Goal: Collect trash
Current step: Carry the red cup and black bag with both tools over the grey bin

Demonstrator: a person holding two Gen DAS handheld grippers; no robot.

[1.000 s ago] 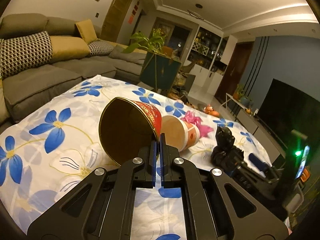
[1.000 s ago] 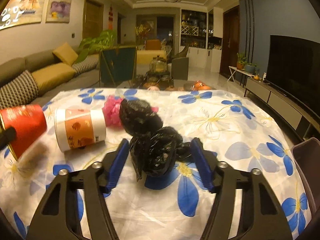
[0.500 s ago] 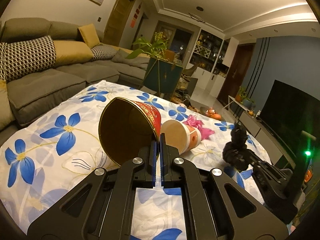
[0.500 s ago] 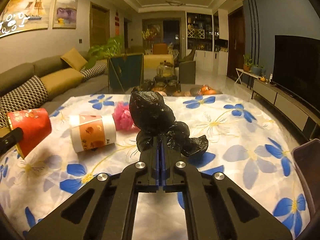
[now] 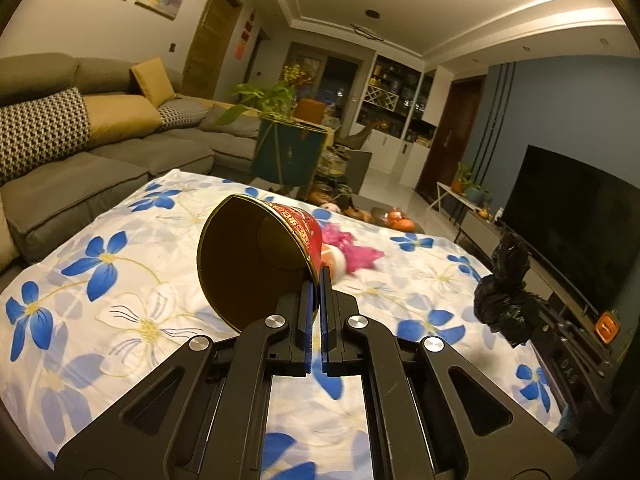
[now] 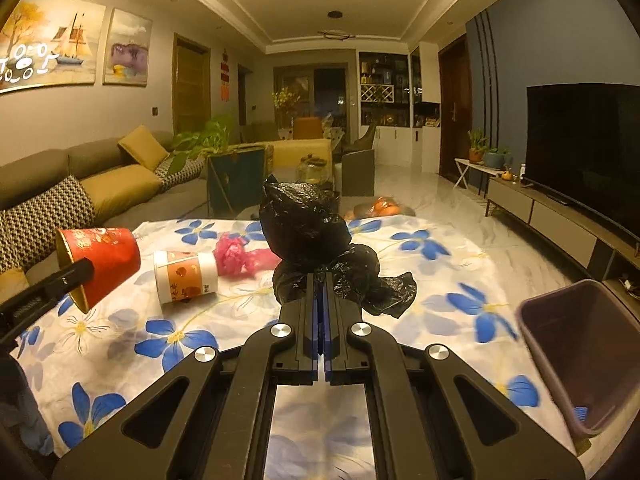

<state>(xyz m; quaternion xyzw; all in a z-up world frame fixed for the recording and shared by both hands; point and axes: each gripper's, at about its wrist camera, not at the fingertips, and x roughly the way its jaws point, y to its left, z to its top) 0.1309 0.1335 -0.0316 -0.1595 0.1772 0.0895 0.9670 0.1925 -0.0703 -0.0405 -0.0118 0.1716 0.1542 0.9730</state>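
The left gripper [image 5: 318, 276] pinched the rim of a red paper cup [image 5: 256, 256] and held it up off the flowered cloth [image 5: 100, 280]. To the right of it, a white and orange cup [image 6: 186, 276] lay on its side on the cloth, touching a pink wrapper [image 6: 240, 258]. Further right, the right gripper [image 6: 322, 280] was squeezed tight on a crumpled black bag [image 6: 316, 240], lifted above the cloth. A purple bin [image 6: 580, 344] stood to the right of that gripper, near it, open at the top.
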